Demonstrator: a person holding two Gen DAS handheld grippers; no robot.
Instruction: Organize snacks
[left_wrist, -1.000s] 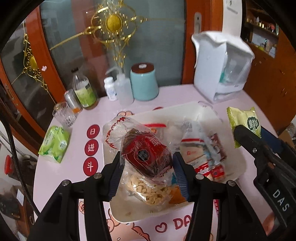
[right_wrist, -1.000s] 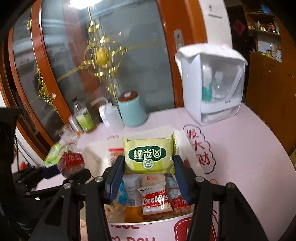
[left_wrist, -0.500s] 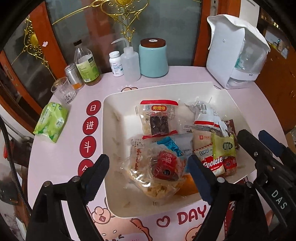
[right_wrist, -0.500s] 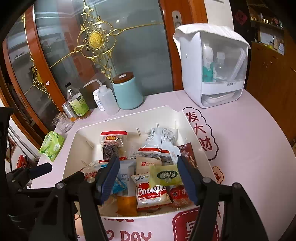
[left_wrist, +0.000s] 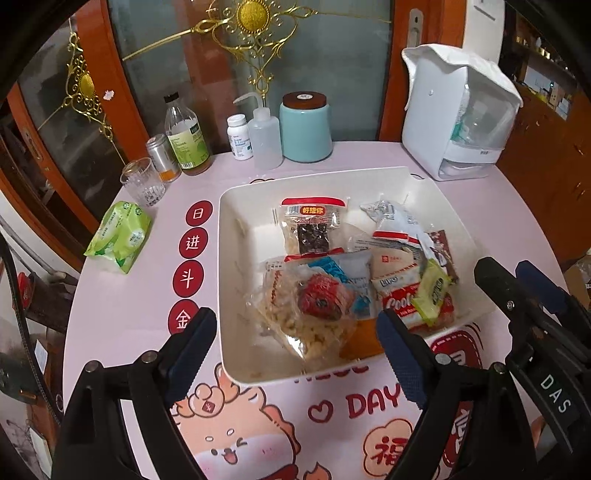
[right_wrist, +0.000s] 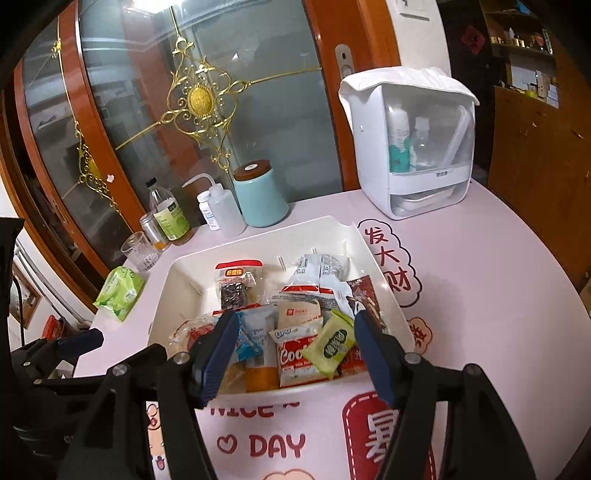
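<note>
The left gripper (left_wrist: 291, 343) hangs over the near edge of the white tray (left_wrist: 436, 188) with its blue-padded jaws spread wide and nothing between them. A second ago those pads were clamped on a clear bag of nuts with a red packet inside; now that bag of nuts (left_wrist: 314, 314) lies released in the near part of the tray, resting on other wrappers.

The right gripper (right_wrist: 293, 350) is also released and empty, its jaws apart above the tray's near rim. A second ago it held a small green packet; that green packet (right_wrist: 332, 345) now lies tilted on top of a red cookie pack (right_wrist: 291, 360), near the tray's front right corner.

So both snacks have just been dropped into the tray, and both grippers have pulled back toward the viewer. The tray also holds a red-topped bag of dark snacks (left_wrist: 314, 229), a white pouch (left_wrist: 395, 225) and a few other wrappers, loosely heaped rather than lined up.

Out on the pink tablecloth (left_wrist: 129, 314), well apart from the tray to its left, a green wrapped pack (left_wrist: 120, 236) remains; whether it is a snack cannot be told. Behind the tray stand a teal canister (left_wrist: 304, 127), bottles and a glass. The collecting step appears nearly or fully done.
</note>
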